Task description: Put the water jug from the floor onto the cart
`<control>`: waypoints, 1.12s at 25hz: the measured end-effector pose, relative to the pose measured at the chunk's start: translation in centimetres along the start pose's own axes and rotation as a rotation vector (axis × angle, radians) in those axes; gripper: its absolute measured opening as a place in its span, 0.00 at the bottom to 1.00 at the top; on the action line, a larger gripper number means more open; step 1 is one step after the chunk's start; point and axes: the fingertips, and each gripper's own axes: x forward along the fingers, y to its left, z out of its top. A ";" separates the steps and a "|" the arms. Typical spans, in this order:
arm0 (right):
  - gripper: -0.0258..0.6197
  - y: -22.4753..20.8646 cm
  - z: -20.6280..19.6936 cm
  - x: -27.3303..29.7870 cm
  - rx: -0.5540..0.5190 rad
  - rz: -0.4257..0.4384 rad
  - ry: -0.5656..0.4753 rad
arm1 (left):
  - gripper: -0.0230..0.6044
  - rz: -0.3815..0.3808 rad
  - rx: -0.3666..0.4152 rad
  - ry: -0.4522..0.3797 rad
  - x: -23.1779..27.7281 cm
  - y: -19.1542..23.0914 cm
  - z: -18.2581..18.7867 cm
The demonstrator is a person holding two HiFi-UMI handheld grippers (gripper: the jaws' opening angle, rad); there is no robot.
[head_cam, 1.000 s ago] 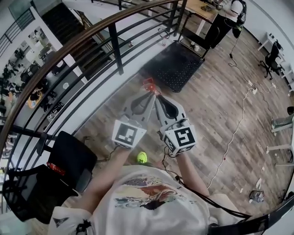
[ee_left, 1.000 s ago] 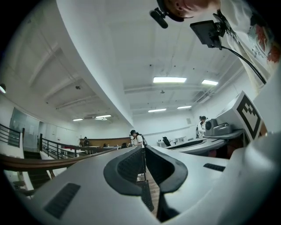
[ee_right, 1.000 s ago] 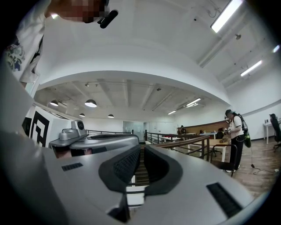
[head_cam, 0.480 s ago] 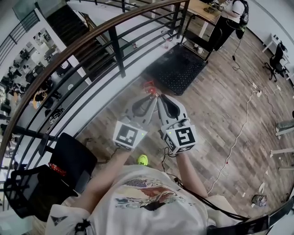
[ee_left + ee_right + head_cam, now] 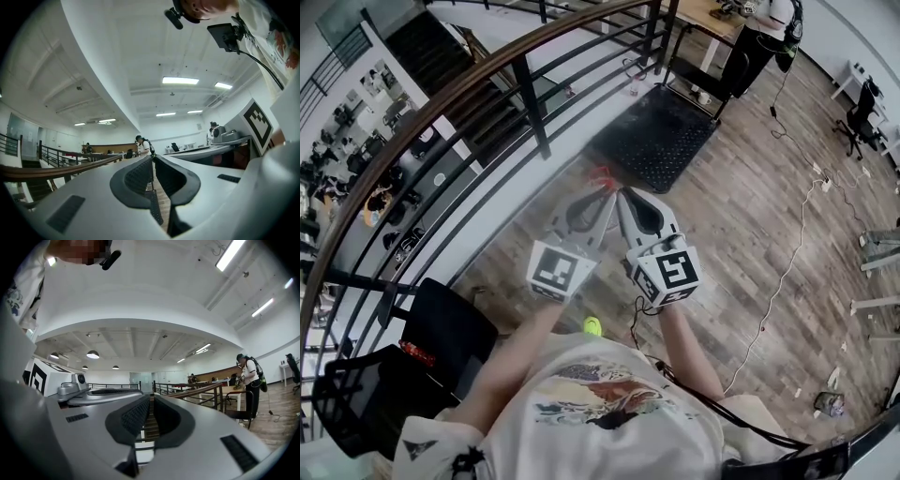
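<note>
Both are clenched on nothing: the left hand-held gripper (image 5: 604,194) and right hand-held gripper (image 5: 622,194) point level, side by side. Ahead of their tips the black cart (image 5: 656,136) stands by the railing (image 5: 487,94). No view shows the water jug for certain. Arriving with jaws together could knock it over, and the cable (image 5: 778,281) on the floor (image 5: 741,206) could catch a foot.

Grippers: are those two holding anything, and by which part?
Nothing. The left gripper and right gripper both have shut fingers with nothing between them.
</note>
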 end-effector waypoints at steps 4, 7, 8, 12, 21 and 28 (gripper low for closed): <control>0.09 -0.7 -0.1 1.9 -0.008 -0.005 0.003 | 0.06 0.005 -0.004 0.002 1.0 1.7 -0.5; 0.09 -1.3 -0.4 3.2 -0.010 -0.016 0.001 | 0.06 0.000 -0.001 -0.018 1.9 2.9 -0.7; 0.09 -1.6 -0.5 3.8 -0.009 -0.018 0.000 | 0.06 -0.005 -0.001 -0.014 2.2 3.4 -1.0; 0.09 -3.2 -1.1 6.6 0.009 -0.030 0.004 | 0.06 -0.041 -0.007 0.004 4.2 5.7 -2.1; 0.09 -6.3 -2.6 14.8 -0.012 -0.091 0.035 | 0.06 -0.109 -0.002 0.003 8.8 13.0 -4.7; 0.09 -9.8 -5.4 19.6 -0.006 -0.165 0.069 | 0.06 -0.201 -0.033 0.038 12.7 16.8 -8.8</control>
